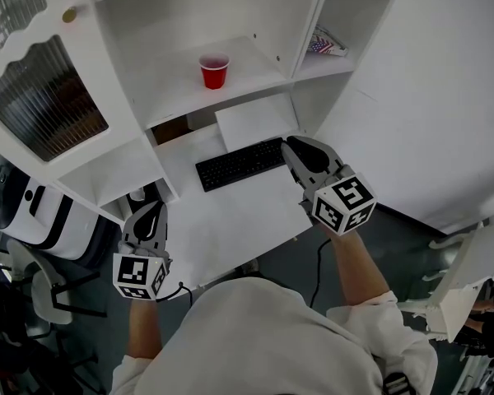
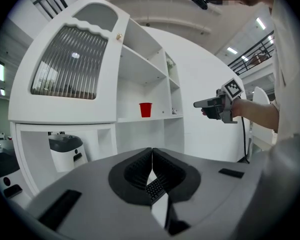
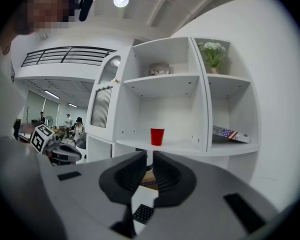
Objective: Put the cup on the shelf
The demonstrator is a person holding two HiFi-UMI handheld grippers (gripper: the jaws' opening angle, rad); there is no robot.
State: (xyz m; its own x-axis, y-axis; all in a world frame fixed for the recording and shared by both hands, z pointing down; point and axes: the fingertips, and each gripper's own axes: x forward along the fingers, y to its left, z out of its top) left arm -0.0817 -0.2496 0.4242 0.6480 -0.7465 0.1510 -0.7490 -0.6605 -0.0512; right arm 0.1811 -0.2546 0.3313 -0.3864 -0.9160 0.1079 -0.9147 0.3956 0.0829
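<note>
A red cup (image 1: pixel 214 71) stands upright on the white shelf (image 1: pixel 259 72) of the wall unit, alone in the middle compartment. It also shows in the left gripper view as the cup (image 2: pixel 145 109) and in the right gripper view as the cup (image 3: pixel 157 136). My left gripper (image 1: pixel 152 208) is low at the desk's left edge, its jaws touching with nothing in them (image 2: pixel 152 151). My right gripper (image 1: pixel 290 145) hovers over the keyboard's right end, well short of the cup. Its jaws (image 3: pixel 150 156) stand a narrow gap apart and hold nothing.
A black keyboard (image 1: pixel 240 163) lies on the white pull-out desk (image 1: pixel 230 216). A flag-patterned book (image 1: pixel 328 44) lies in the right compartment, with a potted plant (image 3: pixel 212 51) above it. A ribbed-glass cabinet door (image 1: pixel 45 97) and a white appliance (image 1: pixel 41 212) are at the left.
</note>
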